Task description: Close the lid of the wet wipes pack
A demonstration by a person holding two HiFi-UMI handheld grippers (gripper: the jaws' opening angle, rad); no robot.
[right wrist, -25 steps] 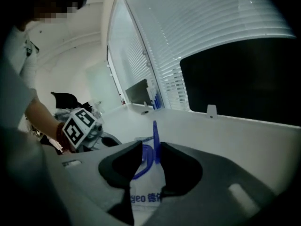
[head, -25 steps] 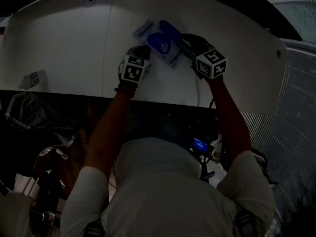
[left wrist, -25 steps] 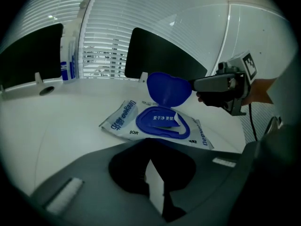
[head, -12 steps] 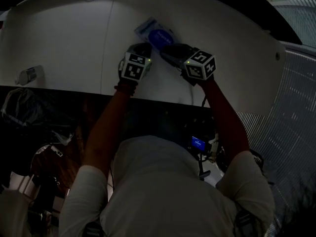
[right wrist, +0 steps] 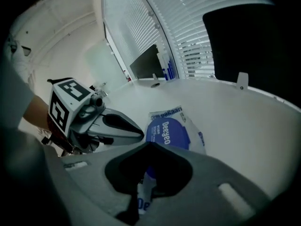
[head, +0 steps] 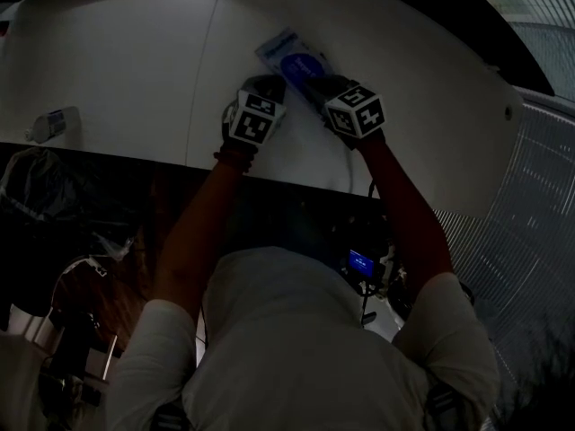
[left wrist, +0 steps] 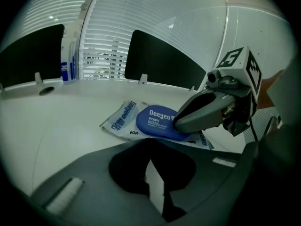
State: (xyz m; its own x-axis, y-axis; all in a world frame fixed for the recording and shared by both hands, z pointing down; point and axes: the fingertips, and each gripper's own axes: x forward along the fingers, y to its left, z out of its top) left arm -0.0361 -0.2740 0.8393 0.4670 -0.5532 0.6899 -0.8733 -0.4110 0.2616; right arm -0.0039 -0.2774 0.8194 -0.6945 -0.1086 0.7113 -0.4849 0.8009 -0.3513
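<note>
One closed hand-held gripper (left wrist: 178,124) on lid (left wrist: 153,120)

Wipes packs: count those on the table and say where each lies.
1. The pack lies flat on the white table, ahead of the left gripper, with the shut right gripper at its blue lid. The arms may hide more.

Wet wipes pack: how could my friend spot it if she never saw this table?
Find the big white table. Toward its far edge lies the wet wipes pack, flat and white with blue writing. Unlike the upright container behind it, it carries a big oval blue lid.
</note>
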